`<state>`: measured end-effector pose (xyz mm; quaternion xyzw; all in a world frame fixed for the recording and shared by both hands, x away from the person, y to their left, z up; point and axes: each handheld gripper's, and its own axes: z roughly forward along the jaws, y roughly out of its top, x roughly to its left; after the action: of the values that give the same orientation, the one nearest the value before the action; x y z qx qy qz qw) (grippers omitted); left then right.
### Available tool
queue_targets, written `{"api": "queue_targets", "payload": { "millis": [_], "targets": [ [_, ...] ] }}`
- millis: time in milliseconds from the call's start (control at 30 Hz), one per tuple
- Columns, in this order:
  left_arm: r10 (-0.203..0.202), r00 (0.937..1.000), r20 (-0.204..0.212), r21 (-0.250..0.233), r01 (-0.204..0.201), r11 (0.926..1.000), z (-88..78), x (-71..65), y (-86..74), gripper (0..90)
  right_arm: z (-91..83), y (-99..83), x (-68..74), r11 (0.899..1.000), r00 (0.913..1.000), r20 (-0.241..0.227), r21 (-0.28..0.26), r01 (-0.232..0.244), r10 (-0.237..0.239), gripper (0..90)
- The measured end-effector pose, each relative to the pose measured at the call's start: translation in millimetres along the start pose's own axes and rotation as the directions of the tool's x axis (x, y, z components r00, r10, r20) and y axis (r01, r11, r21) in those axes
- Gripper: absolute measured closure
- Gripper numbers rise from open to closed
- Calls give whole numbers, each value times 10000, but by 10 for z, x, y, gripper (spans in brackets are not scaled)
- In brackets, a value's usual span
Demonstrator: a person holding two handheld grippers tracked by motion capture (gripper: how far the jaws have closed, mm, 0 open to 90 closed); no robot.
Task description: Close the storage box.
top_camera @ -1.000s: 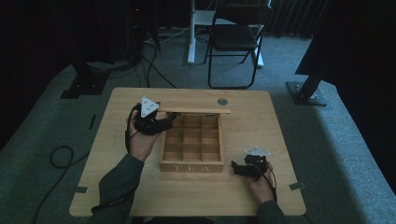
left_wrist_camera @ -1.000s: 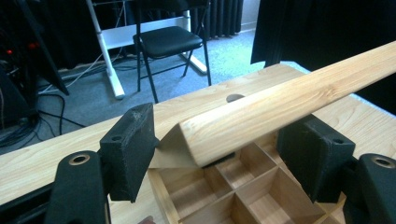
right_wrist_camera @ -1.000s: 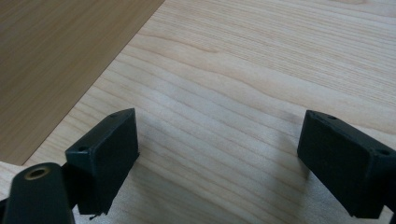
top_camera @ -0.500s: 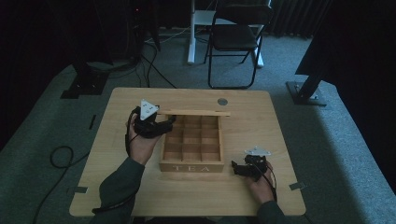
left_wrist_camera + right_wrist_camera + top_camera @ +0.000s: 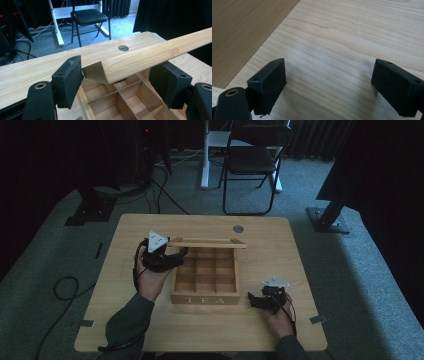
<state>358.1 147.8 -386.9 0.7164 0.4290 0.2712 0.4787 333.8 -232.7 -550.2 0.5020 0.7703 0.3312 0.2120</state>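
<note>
**Lid raised, both grippers wide**

Left gripper at the lid's near corner, jaws spread wide, just been opening. Lid corner between the pads in the left gripper view, clear of both (a gap on each side), so not gripped. Lid lifted and standing over the far edge of the box, seen edge-on from above. Open box directly below and ahead of the left jaws, its wooden dividers and compartments bare. Round hole in the table beyond the lid.

Right gripper just beside the box's front right corner, resting low on the table, jaws wide apart. Nothing but bare tabletop between the pads in the right gripper view; box wall ahead and to the left of them.
</note>
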Motion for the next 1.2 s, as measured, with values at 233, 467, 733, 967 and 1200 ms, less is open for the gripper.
{"api": "queue_targets", "payload": {
  "millis": [233, 467, 733, 967, 1200],
  "targets": [
    [-90, 9999, 119, 33, 89, 10000, -31, -6, -55, 275, -4, -5, 5, 10000, 10000, 5, -4, 8, -8, 121],
    [-73, 9999, 115, 42, 73, 10000, -49, -24, -101, 276, -9, -8, 12, 10000, 10000, -27, 3, 45, -45, 121],
    [-57, 9997, 232, 83, 55, 10000, -68, -28, -165, 275, -9, -8, 12, 10000, 10000, -41, 13, 58, -58, 121],
    [-71, 9996, 286, 156, 66, 9999, -87, -47, -246, 274, -9, -9, 15, 10000, 9999, -55, 3, 99, -99, 120],
    [-91, 9994, 332, 156, 86, 9998, -101, -50, -289, 273, -10, -9, 19, 10000, 9999, -78, 12, 71, -71, 121]
  ]
}}
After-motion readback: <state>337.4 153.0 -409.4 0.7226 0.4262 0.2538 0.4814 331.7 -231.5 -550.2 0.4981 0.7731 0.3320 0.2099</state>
